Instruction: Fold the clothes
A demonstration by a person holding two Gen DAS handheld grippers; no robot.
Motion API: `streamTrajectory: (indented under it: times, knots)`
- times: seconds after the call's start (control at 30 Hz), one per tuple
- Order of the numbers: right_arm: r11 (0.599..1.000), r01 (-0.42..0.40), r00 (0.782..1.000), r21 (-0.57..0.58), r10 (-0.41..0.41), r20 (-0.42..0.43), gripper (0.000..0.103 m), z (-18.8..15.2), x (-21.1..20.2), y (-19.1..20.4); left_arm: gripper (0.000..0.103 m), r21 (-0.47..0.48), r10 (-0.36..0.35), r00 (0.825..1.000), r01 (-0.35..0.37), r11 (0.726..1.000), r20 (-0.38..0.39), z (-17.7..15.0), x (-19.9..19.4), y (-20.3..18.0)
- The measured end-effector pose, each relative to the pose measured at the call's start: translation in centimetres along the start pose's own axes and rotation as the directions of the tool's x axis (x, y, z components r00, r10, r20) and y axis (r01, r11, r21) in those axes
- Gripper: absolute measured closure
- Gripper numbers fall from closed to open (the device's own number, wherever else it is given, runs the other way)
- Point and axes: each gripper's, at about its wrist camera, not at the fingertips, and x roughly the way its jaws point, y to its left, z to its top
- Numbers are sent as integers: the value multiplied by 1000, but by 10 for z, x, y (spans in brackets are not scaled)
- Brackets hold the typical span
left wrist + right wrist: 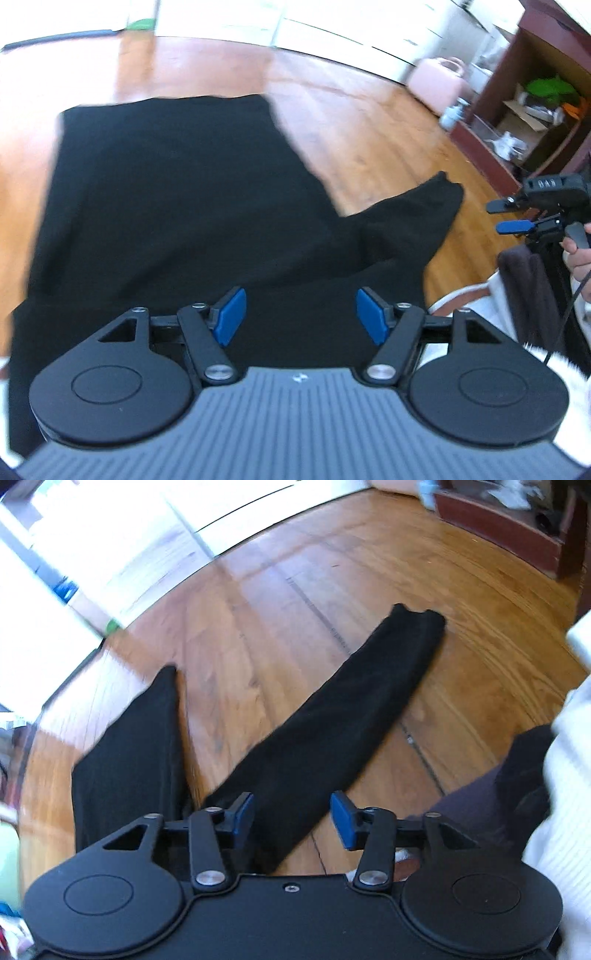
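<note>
Looking down through my left wrist view, I see the black garment [177, 206] spread flat on the wooden floor [369, 122], its body wide and one sleeve [413, 218] angled out to the right. My left claw [301, 316] hangs above the near edge of the cloth, blue pads apart with nothing between them. My right claw [291, 819] also stands apart and empty, poised over the base of that sleeve [332, 716], which runs diagonally away across the boards. Off to the right in the left view, the right claw [508, 216] shows side-on, held by a hand [580, 258]. Motion blur softens the edges, so I think the cloth lies smooth, though I can't be sure.
</note>
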Motion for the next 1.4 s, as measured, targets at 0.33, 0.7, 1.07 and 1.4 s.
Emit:
streamTrajectory:
  times: [0.33, 0.7, 1.07, 1.4]
  knots:
    - [933, 188, 979, 306, -155, -130, 39, 39, 84, -40, 37, 49, -85, 993, 89, 995, -87, 12, 113, -47]
    - [916, 206, 975, 345, -222, 9, 33, 58, 123, -56, 37, 85, -122, 990, 127, 988, -65, 7, 120, -40]
    - [917, 399, 819, 15, -363, 445, 98, 58, 97, -7, 37, 179, -17, 995, 35, 983, -98, 3, 129, -18]
    - [958, 278, 875, -64, -225, 429, 98, 58, 68, 4, 36, 95, -9, 993, 20, 995, -115, 10, 122, -8]
